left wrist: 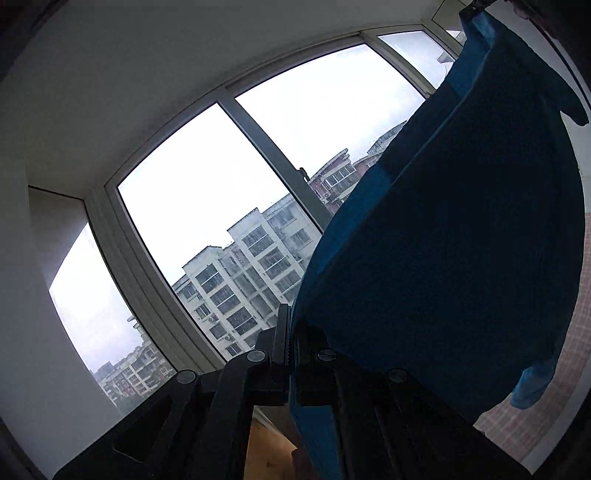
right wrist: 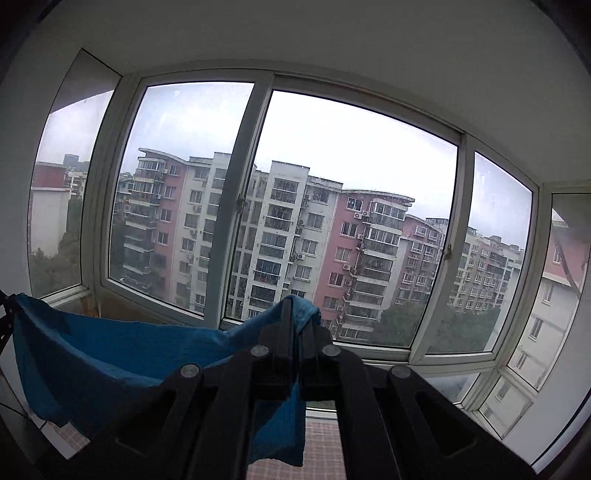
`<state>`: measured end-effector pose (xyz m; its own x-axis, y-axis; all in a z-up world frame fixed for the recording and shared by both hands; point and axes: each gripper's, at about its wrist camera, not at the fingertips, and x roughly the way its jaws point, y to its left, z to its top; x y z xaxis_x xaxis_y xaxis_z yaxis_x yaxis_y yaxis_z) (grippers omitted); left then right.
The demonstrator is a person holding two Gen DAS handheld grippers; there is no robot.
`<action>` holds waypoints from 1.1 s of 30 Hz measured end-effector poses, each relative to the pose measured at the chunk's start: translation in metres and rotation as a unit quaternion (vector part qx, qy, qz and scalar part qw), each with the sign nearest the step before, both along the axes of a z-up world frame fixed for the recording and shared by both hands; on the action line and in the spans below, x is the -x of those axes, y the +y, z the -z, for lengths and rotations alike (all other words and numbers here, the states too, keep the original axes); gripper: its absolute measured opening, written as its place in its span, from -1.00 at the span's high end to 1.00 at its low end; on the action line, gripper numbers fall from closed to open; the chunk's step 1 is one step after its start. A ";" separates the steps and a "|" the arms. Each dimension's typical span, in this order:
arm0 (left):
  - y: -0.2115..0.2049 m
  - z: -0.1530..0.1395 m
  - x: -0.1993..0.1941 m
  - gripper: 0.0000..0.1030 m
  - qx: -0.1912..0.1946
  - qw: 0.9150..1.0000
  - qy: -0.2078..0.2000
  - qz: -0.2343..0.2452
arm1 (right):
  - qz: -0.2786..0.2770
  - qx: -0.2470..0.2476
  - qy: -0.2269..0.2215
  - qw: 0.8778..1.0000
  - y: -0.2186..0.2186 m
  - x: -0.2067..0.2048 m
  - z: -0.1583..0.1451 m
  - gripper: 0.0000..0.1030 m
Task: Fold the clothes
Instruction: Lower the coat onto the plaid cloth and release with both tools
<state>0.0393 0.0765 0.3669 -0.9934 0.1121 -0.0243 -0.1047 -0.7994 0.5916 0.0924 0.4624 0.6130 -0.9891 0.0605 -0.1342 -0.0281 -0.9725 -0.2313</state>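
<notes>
A blue cloth point(left wrist: 443, 240) hangs in the air, stretched between both grippers in front of a window. In the left wrist view my left gripper point(left wrist: 291, 332) is shut on one corner, and the cloth rises to the upper right, where the right gripper point(left wrist: 476, 7) pinches the other corner. In the right wrist view my right gripper point(right wrist: 298, 325) is shut on a bunched corner of the cloth point(right wrist: 110, 354). From there the cloth sags leftward to the left gripper point(right wrist: 5, 317) at the frame's edge. A loose end dangles below each grip.
A wide bay window point(right wrist: 240, 203) with white frames fills the view ahead, with apartment blocks outside. White walls flank it on both sides. A reddish checked surface point(right wrist: 321, 443) lies below, and a wooden patch point(left wrist: 266, 454) shows under the left gripper.
</notes>
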 end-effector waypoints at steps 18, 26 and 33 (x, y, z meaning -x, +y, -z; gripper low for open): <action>0.112 0.231 0.322 0.98 0.068 0.952 -0.293 -0.062 | 0.010 0.082 -0.256 0.963 0.096 0.409 0.248 0.98; 0.196 0.453 0.435 0.91 0.083 0.878 -0.466 -0.074 | 0.061 0.109 -0.394 0.910 0.136 0.535 0.474 0.98; 0.203 0.485 0.465 0.78 0.063 0.850 -0.518 -0.076 | 0.079 0.149 -0.478 0.862 0.184 0.530 0.581 0.73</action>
